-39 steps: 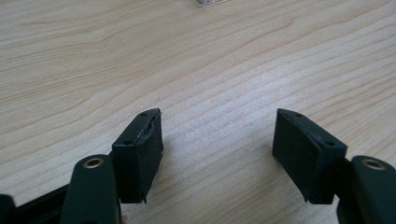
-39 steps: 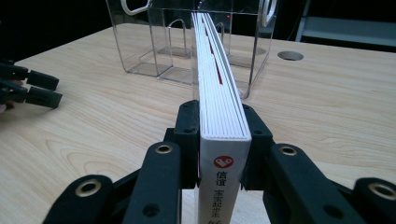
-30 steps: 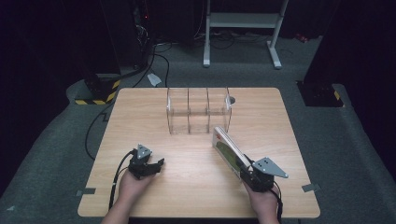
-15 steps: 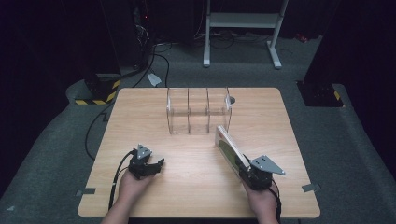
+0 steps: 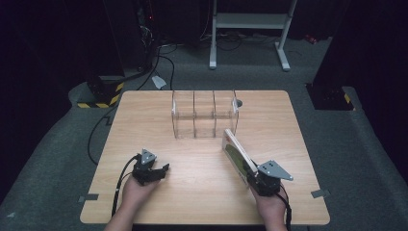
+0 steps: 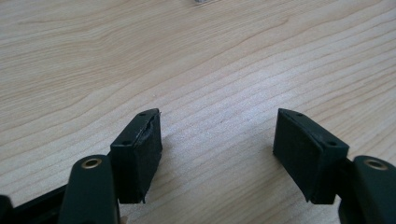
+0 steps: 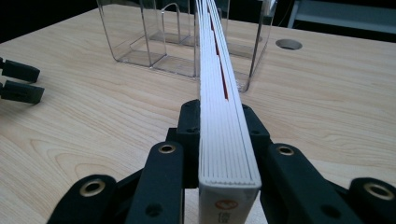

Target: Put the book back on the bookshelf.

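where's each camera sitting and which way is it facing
High view: above the person's side, looking forward and down on the table; both hands, left gripper, right gripper.
Left gripper view: rides the left gripper, facing bare tabletop between open jaws.
Right gripper view: rides the right gripper, looking along the clamped book toward the clear organizer.
Shared: high and right gripper views show book and organizer.

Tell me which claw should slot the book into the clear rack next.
Right. The right claw is already shut on the book, which points at the rack. The left claw is open, resting farther back.
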Available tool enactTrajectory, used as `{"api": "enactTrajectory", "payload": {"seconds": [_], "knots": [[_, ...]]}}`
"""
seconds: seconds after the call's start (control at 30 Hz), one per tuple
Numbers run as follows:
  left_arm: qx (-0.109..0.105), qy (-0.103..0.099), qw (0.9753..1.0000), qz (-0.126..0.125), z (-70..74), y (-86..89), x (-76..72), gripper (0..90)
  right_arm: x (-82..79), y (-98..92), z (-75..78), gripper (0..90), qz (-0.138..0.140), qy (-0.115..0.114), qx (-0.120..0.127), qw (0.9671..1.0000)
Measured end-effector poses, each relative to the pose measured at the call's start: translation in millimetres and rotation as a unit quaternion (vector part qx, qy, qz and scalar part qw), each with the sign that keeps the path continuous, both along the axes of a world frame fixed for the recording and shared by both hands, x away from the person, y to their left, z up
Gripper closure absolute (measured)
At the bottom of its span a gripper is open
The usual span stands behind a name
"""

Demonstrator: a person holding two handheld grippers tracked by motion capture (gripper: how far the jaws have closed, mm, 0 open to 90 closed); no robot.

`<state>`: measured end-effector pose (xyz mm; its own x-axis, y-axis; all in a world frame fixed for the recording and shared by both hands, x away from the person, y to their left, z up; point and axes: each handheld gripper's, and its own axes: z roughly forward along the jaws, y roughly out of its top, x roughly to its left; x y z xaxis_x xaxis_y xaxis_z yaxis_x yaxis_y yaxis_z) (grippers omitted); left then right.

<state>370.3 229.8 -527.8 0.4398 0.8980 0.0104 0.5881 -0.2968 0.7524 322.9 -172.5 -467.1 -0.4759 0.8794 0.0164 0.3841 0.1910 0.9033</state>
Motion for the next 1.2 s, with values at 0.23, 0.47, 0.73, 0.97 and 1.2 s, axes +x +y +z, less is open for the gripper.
{"api": "enactTrajectory", "payload": {"seconds": [0.23, 0.47, 0.73, 0.97, 1.2], "knots": [[-0.003, 0.001, 1.0000, -0.002, -0.2, 1.0, 0.0, 31.9, -1.4, 5.3, 1.7, 75.6, -0.006, -0.003, -0.003, 1.0000], [-0.003, 0.000, 1.0000, -0.004, -0.2, 1.3, 0.1, 31.9, 1.8, 3.5, 11.9, 75.7, -0.011, -0.004, -0.002, 0.9999], [-0.004, 0.001, 1.0000, -0.002, -0.2, 0.7, 0.4, 31.8, 9.2, 3.6, 28.6, 75.7, -0.018, -0.020, 0.001, 0.9996], [-0.003, 0.001, 1.0000, -0.003, -0.1, 0.8, 0.5, 31.8, 24.2, 7.1, 36.4, 75.7, -0.031, -0.024, 0.007, 0.9992], [-0.003, 0.000, 1.0000, -0.003, -0.2, 0.9, 0.6, 31.8, 41.5, 19.4, 43.5, 75.7, -0.039, -0.035, 0.007, 0.9986]]}}
